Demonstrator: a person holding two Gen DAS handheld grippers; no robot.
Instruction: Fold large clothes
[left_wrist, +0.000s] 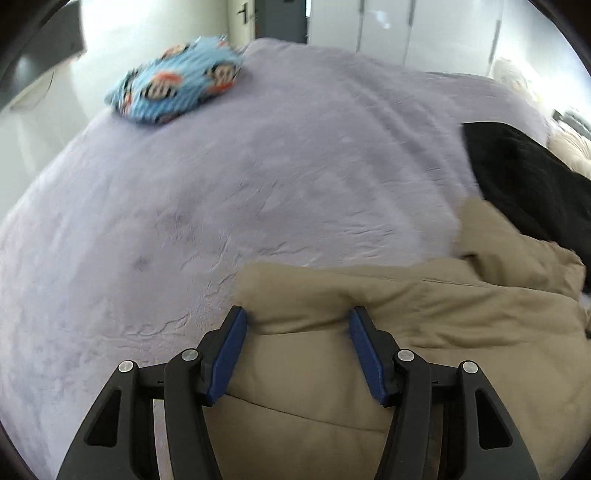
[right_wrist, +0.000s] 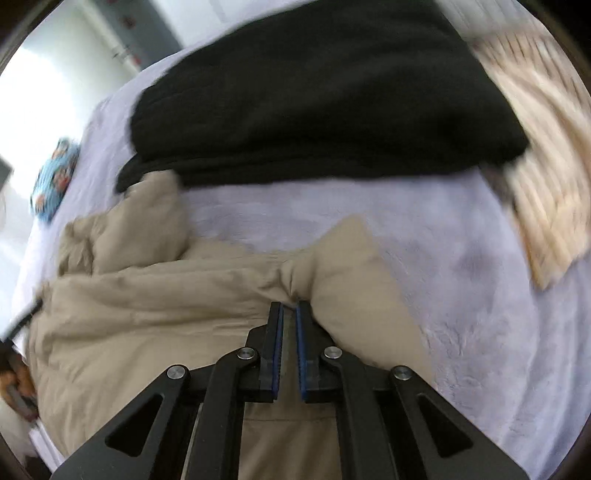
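Observation:
A puffy beige jacket lies crumpled on the lilac bedspread. In the left wrist view my left gripper has its blue pads pressed into both sides of a thick fold at the jacket's edge, which bulges between them. In the right wrist view my right gripper is shut on a pinched bunch of the beige jacket, beside a padded corner that sticks out to the right. The fabric gathers into creases at its fingertips.
A black knitted garment lies folded beyond the jacket, also seen as a black garment. A blue cartoon-print bundle sits at the far side of the bed. A cream ribbed garment lies to the right. A hand shows at the left edge.

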